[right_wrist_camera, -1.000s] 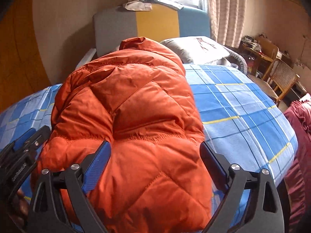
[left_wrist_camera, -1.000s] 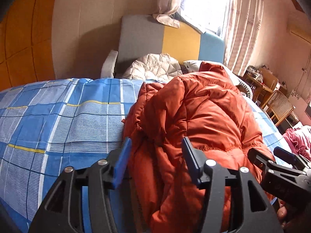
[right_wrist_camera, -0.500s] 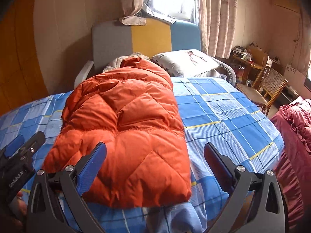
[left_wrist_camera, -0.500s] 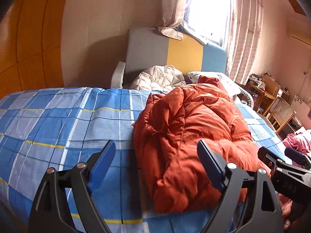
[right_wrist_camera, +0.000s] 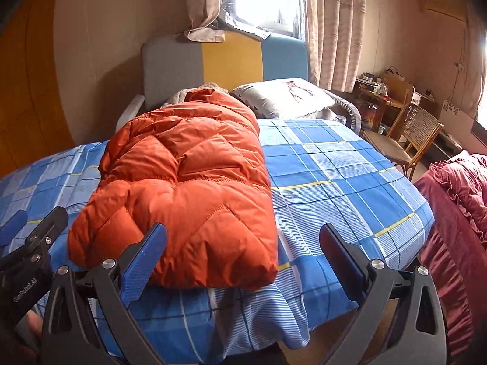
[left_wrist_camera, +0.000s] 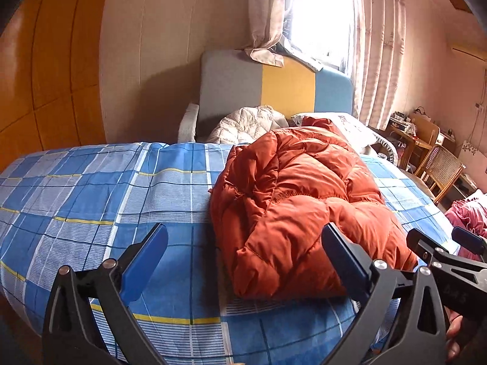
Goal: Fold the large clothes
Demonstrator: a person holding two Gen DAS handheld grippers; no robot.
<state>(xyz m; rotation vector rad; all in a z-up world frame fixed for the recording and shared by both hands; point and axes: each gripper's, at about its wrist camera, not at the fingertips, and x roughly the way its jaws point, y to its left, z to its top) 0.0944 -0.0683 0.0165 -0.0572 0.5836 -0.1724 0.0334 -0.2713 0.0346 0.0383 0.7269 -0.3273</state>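
Note:
An orange quilted down jacket (left_wrist_camera: 304, 200) lies folded in a long bundle on the blue plaid bed (left_wrist_camera: 106, 197). My left gripper (left_wrist_camera: 243, 234) hovers short of its near left corner. Its jaws are opening wide and the blue pads touch nothing. In the right wrist view the jacket (right_wrist_camera: 188, 188) fills the left half of the bed (right_wrist_camera: 334, 182). My right gripper (right_wrist_camera: 243, 232) stands open just before the jacket's near right corner, holding nothing. Each gripper shows at the edge of the other's view: the right gripper (left_wrist_camera: 441, 252) and the left gripper (right_wrist_camera: 33, 237).
At the head of the bed lie a white quilted garment (left_wrist_camera: 246, 121) and a grey pillow (right_wrist_camera: 286, 97), before a grey, yellow and blue headboard (right_wrist_camera: 231, 57). A cane chair (right_wrist_camera: 408, 133) and a desk stand at the right. Maroon bedding (right_wrist_camera: 456, 197) lies beside the bed.
Both grippers have drawn back and up from the jacket. The left jaws, narrow over its near edge before, have spread wide. The jacket stays on the bed.

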